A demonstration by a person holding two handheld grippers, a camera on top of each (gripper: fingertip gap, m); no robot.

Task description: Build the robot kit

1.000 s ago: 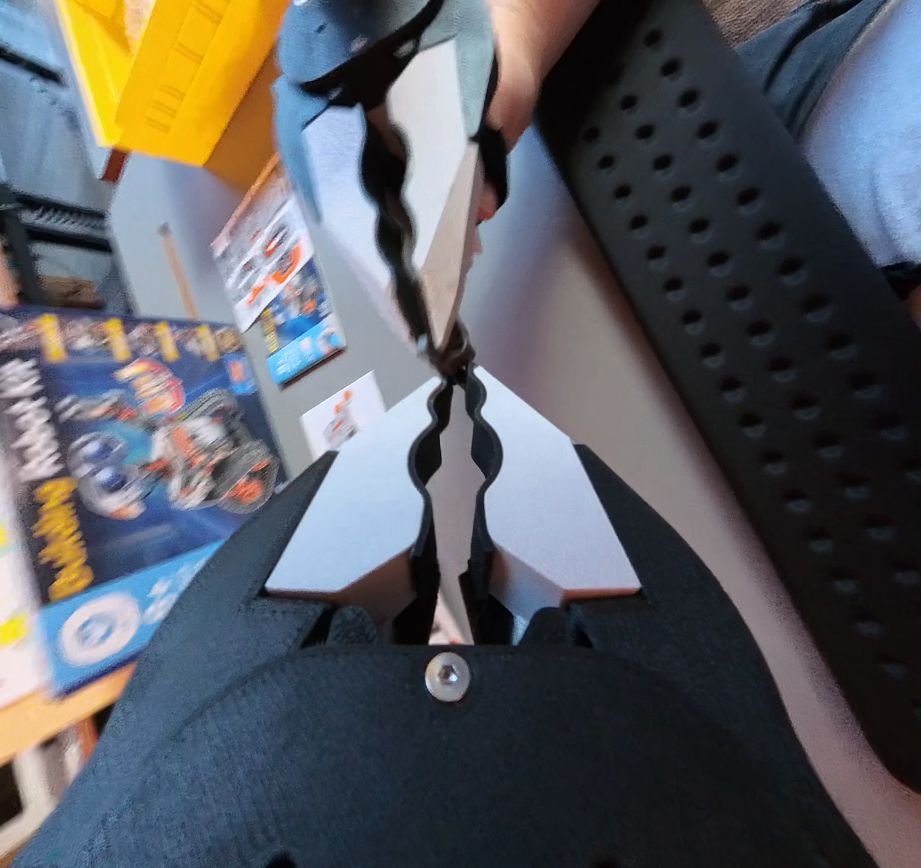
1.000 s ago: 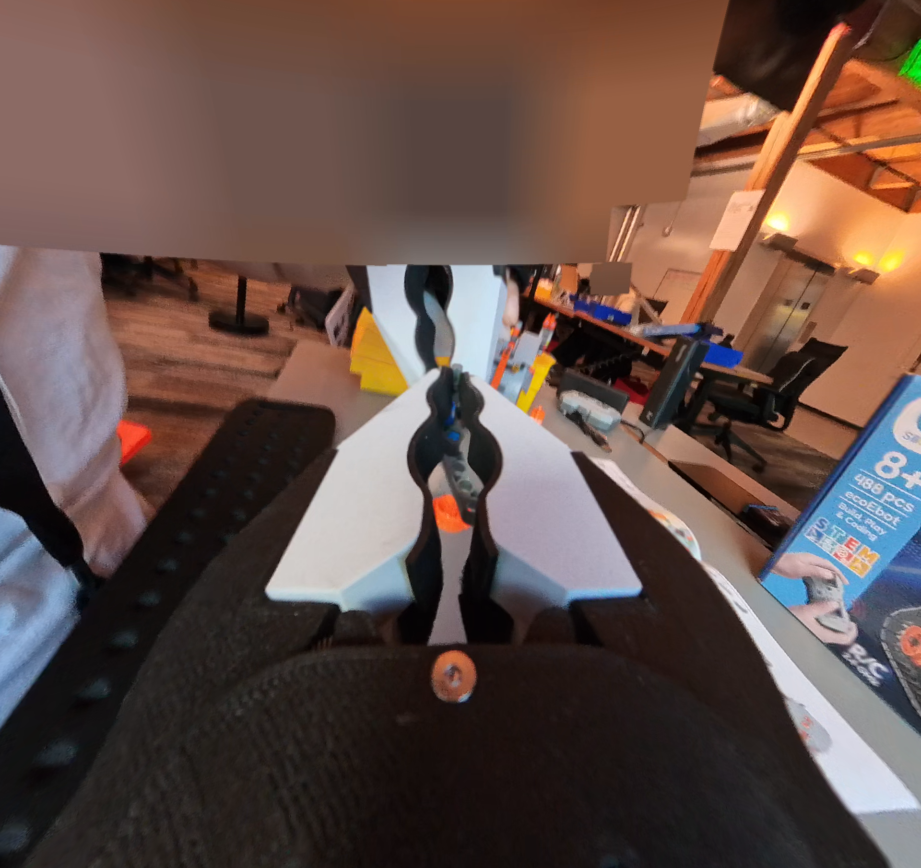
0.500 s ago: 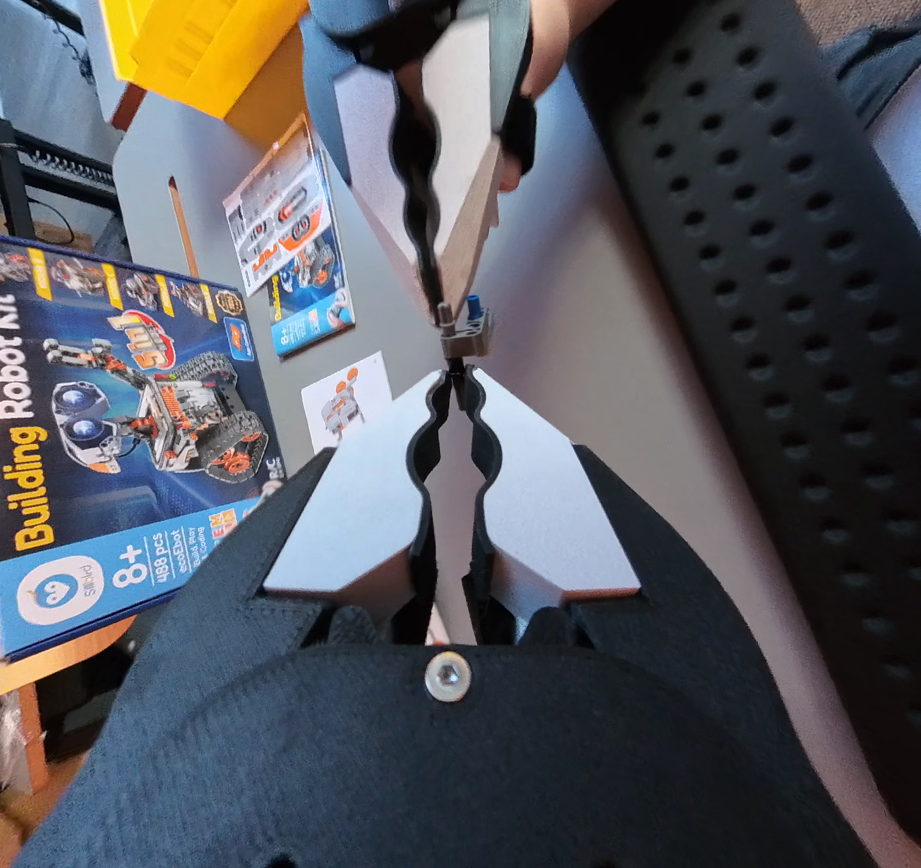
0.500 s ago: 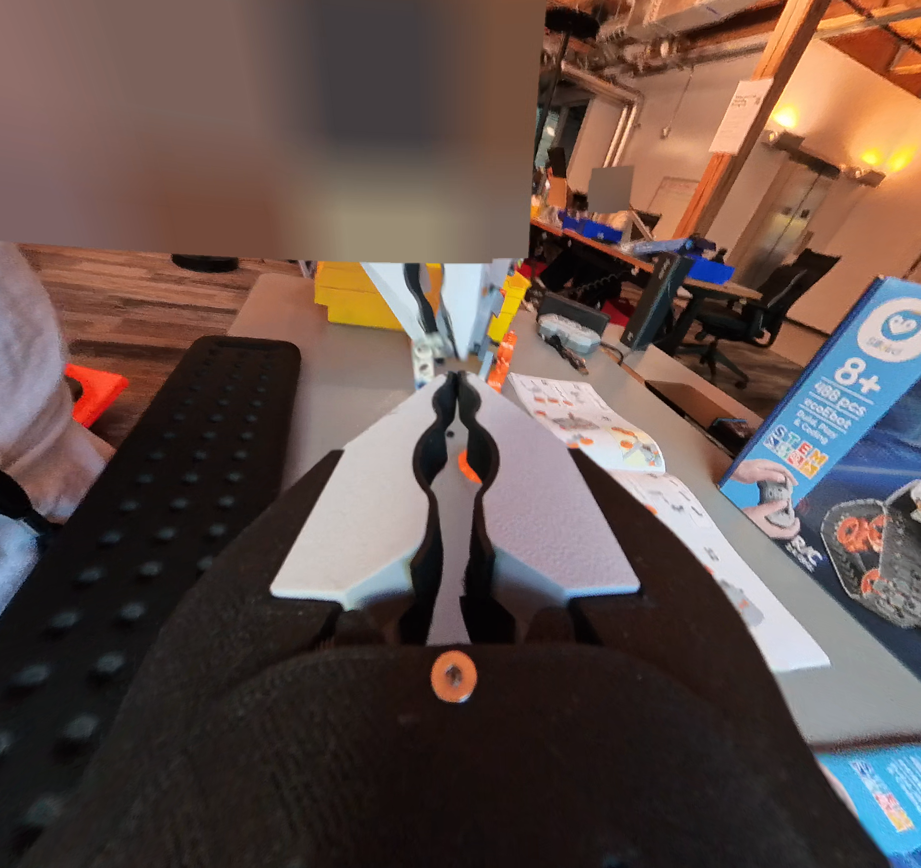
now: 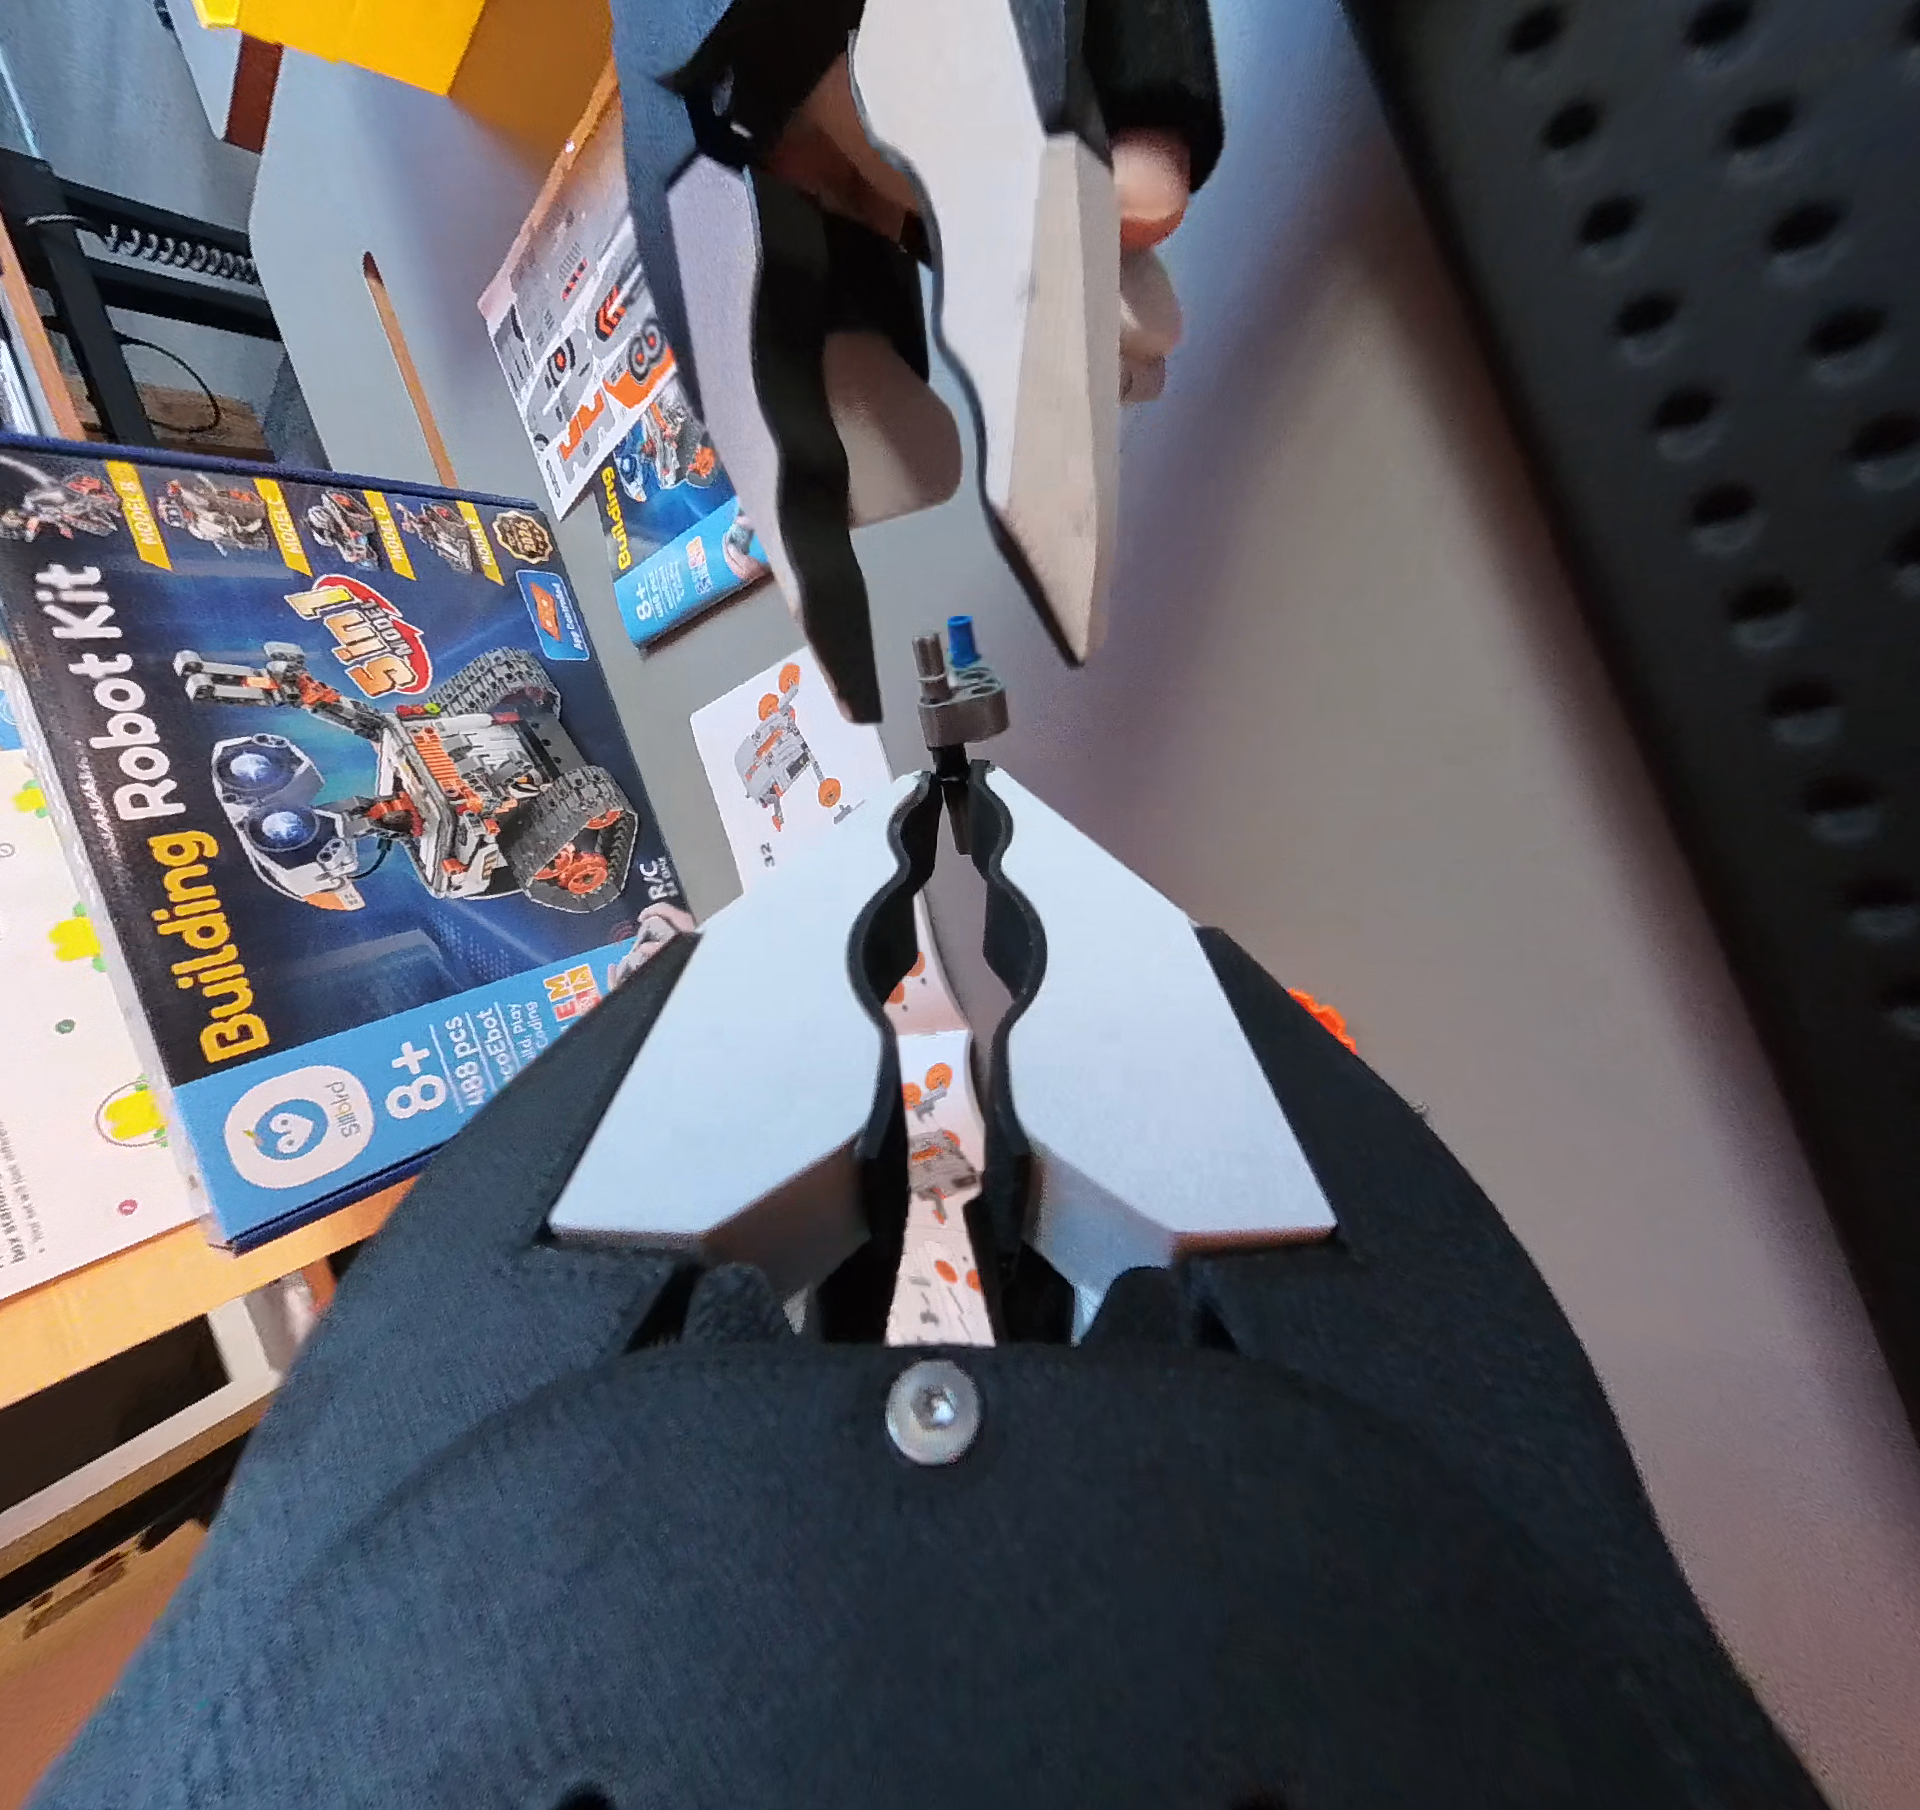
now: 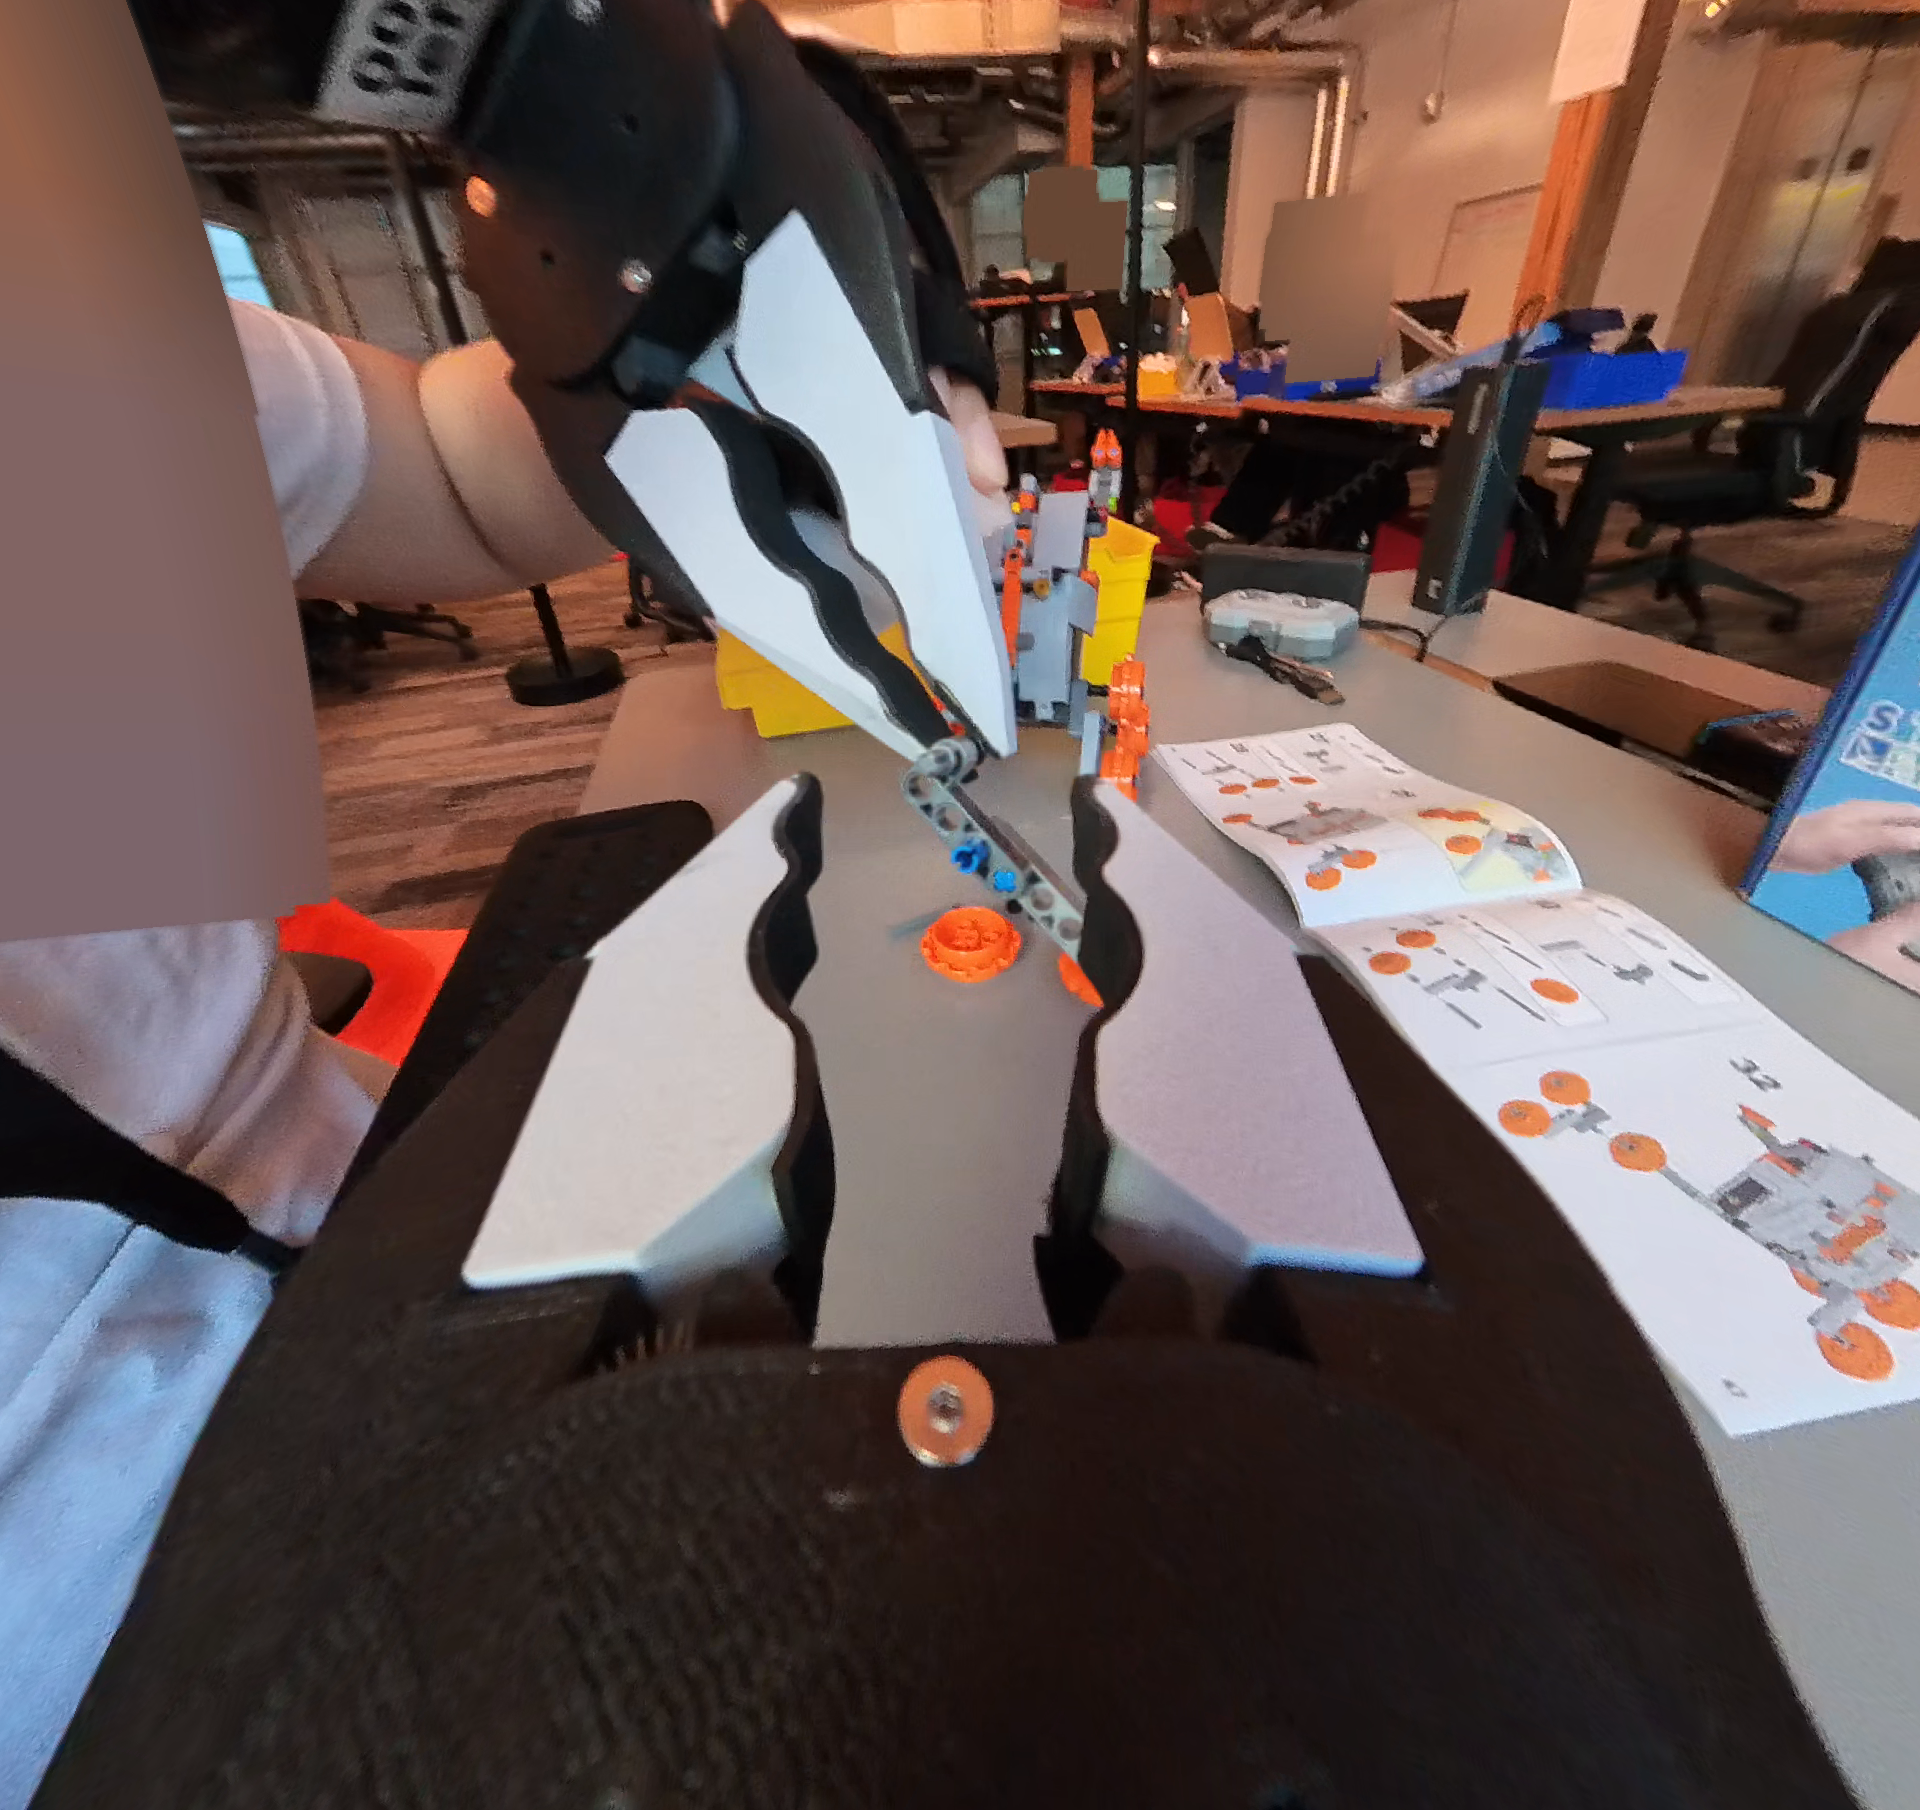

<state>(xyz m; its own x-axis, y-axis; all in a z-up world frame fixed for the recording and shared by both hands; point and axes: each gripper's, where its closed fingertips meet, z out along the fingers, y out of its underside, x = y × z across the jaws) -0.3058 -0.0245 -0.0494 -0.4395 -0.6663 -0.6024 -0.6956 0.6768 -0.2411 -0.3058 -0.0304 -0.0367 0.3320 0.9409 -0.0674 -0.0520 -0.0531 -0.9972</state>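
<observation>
Right now the grey toy beam (image 6: 992,851) with blue pegs is hanging over the table (image 6: 935,1137), pinched at one tip by the left gripper (image 5: 951,794). The right gripper (image 6: 940,825) is spread wide around it, perhaps brushing it. Held so thinly, it is risking a twist or drop onto the orange wheel (image 6: 969,941) below.

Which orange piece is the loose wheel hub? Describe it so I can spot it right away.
Start at the grey table, left of the open instruction booklet. Seen between the open right gripper's fingers, the orange wheel hub lies flat, just below the grey beam. Unlike the upright orange stack farther back, it is one round disc.
</observation>
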